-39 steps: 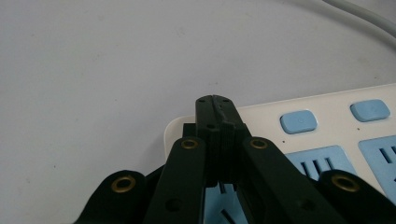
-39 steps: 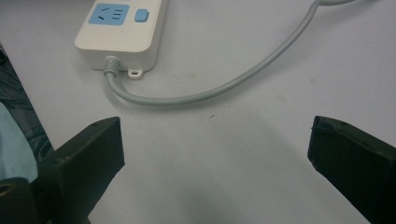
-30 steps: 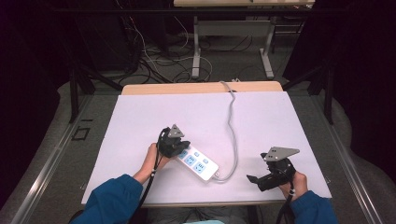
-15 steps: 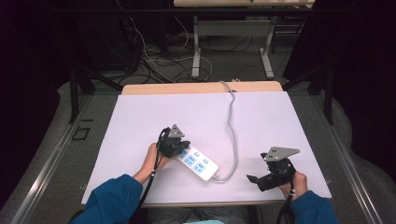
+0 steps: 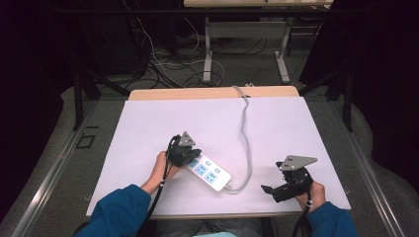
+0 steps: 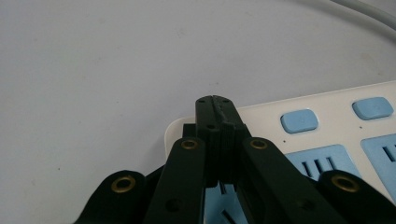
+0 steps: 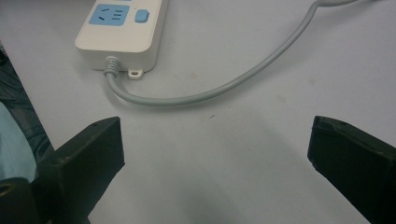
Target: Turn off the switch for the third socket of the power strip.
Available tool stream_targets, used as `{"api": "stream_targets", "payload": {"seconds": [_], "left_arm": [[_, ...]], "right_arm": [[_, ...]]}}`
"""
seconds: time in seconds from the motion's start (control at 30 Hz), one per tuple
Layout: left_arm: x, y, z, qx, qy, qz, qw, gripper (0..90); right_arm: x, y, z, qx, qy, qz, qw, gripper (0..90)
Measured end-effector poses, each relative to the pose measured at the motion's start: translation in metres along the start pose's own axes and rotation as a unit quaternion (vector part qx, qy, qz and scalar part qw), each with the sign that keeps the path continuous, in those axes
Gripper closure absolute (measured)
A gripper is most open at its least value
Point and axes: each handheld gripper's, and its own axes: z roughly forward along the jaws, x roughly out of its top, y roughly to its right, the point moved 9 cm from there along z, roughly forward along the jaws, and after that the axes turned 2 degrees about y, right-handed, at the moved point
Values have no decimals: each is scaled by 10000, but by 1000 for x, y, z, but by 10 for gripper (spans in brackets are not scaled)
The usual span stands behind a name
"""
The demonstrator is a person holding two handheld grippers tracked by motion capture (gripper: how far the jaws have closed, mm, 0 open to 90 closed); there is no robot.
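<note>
A white power strip (image 5: 210, 173) with blue sockets and buttons lies on the white table top (image 5: 148, 128), its grey cable (image 5: 245, 128) running to the far edge. My left gripper (image 5: 190, 157) is shut, with nothing between its jaws. In the left gripper view its closed tip (image 6: 215, 105) sits over the end of the power strip (image 6: 327, 121); whether it touches I cannot tell. My right gripper (image 5: 274, 186) rests near the front right, open and empty. In the right gripper view (image 7: 215, 140) it faces the cable end of the strip (image 7: 121, 32) and the looping cable (image 7: 233, 88).
Beyond the far edge stand table legs (image 5: 207, 54) and loose cables on the floor (image 5: 163, 64). A wooden strip (image 5: 197, 93) borders the far side. Both sleeves (image 5: 118, 210) come in at the front edge.
</note>
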Motion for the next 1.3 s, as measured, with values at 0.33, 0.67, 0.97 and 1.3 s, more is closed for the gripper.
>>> {"api": "stream_targets", "payload": {"seconds": [0.33, 0.67, 0.97, 1.3], "left_arm": [[0, 0, 0, 40, 0, 22, 10000, 900], [2, -1, -3, 124, 50, 15, 9999, 900], [10, -2, -12, 182, 198, 39, 9996, 696], [14, -6, -30, 273, 236, 50, 9993, 260]], "right_arm": [[-1, -1, 0, 33, -24, 45, 10000, 31], [0, -1, 0, 25, 0, 18, 10000, 32], [1, -1, 0, 42, -5, -34, 10000, 32], [0, -1, -1, 16, -27, 10, 10000, 31]]}}
